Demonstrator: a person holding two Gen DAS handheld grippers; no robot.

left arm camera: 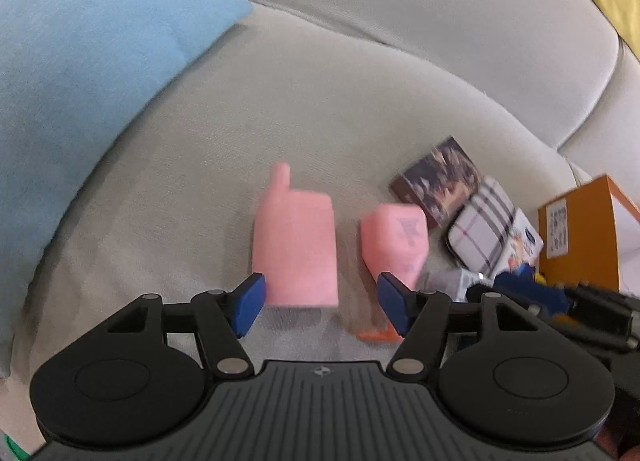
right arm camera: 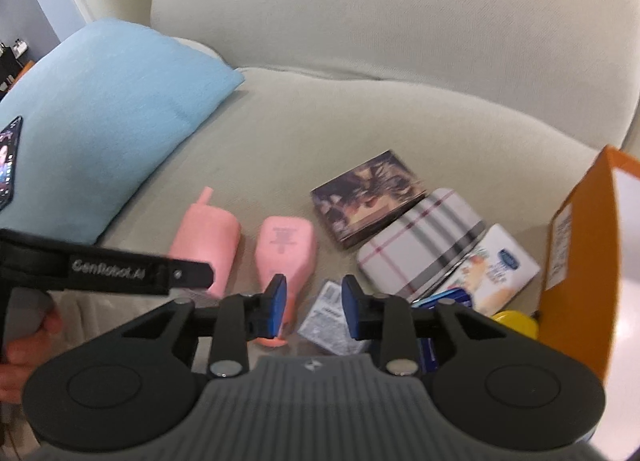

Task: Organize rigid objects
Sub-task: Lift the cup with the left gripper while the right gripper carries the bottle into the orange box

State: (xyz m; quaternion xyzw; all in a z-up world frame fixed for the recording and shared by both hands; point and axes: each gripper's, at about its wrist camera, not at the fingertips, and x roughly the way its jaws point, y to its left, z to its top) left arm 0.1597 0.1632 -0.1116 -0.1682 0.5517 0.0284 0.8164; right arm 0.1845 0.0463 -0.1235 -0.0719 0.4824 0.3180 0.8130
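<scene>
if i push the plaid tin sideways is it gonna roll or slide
The plaid tin looks flat-sided with rounded corners, so it would probably slide rather than roll. It leans on the white box, so a push may shift that too. The soft sofa cushion likely adds drag.

Two pink bottles (right arm camera: 208, 249), a plaid tin (right arm camera: 424, 249), blue cushion (right arm camera: 112, 113), orange box (right arm camera: 580, 261).

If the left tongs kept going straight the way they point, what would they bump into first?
Probably the pink phone-shaped toy. It lies on the sofa seat right ahead of the open left tongs, roughly between the blue pads. Depth is hard to judge, so they might touch the cushion just in front of it.
</scene>
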